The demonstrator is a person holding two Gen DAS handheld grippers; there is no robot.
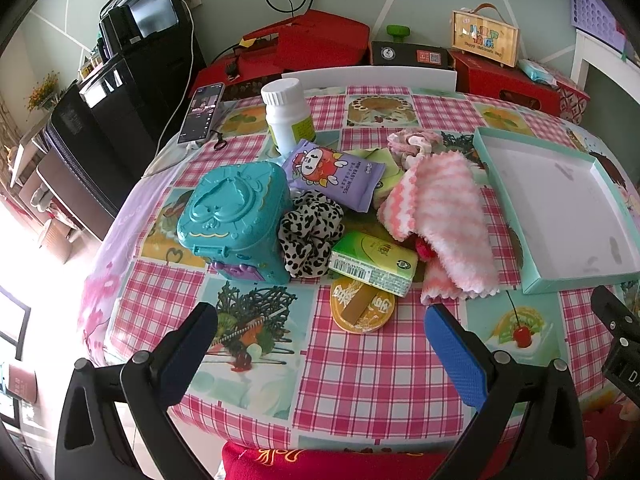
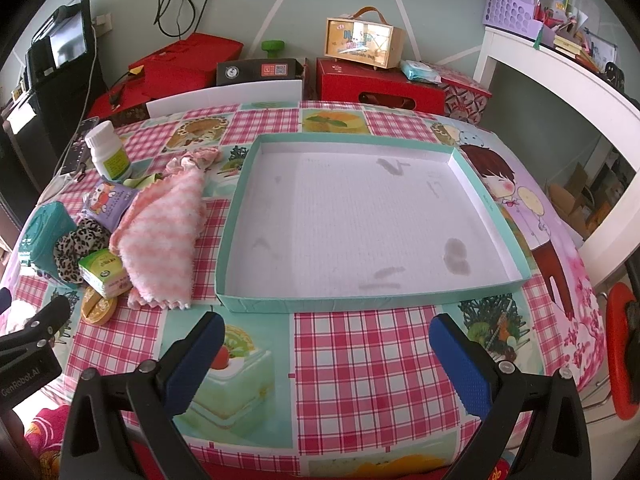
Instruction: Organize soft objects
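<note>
L tool [image 1: 320,340] & R tool [image 2: 326,350] wide apart, holding nothing | teal box [image 2: 256,303] bare inside | towel [image 2: 160,236] beside it

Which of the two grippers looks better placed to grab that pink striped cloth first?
Probably the left gripper: it is open and faces the pile, with the pink striped cloth just ahead. The right gripper, also open, faces the empty tray, with the cloth off to its side.

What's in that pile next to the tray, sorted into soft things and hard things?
Soft: 3: pink towel, leopard scrunchie, pink scrunchie.
Packets: 2: baby wipes pack, green tissue pack.
Hard: 3: teal case, white bottle, gold tin.
Total: 8.
</note>
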